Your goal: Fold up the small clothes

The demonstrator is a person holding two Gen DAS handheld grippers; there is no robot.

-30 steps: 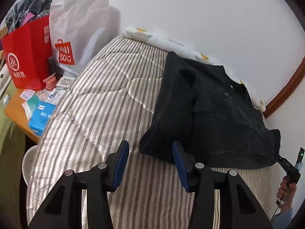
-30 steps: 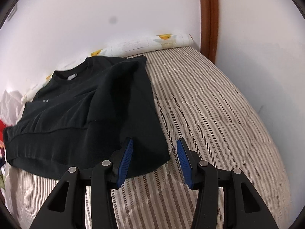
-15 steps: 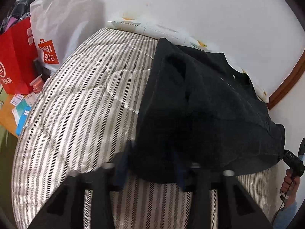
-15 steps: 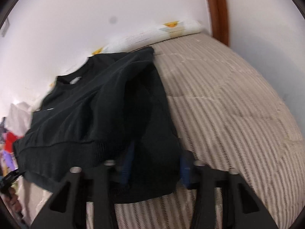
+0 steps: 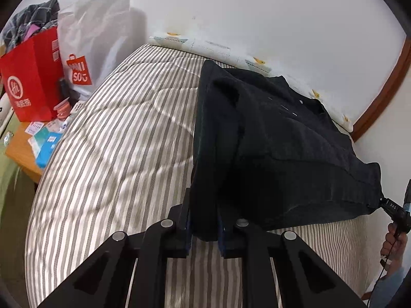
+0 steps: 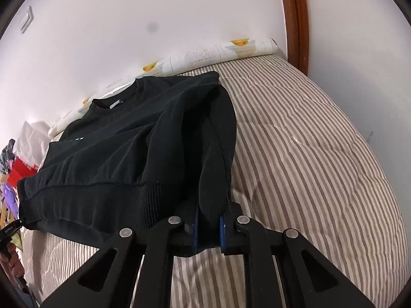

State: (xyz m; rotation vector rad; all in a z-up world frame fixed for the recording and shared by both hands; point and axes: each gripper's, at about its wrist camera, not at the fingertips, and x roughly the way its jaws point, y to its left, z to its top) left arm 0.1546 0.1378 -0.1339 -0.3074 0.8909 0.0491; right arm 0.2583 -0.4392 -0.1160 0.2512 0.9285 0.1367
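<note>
We grip a black knit sweatshirt (image 5: 282,154) on the striped quilted bed (image 5: 115,154): left tongs (image 5: 204,227) and right tongs (image 6: 208,231) each clamp a near hem corner, its collar pointing toward the far wall.

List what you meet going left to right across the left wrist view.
Red paper bag → white shopping bag → striped bed cover → black sweatshirt, its near corner clamped in the left gripper → right gripper at the far hem corner.
</note>
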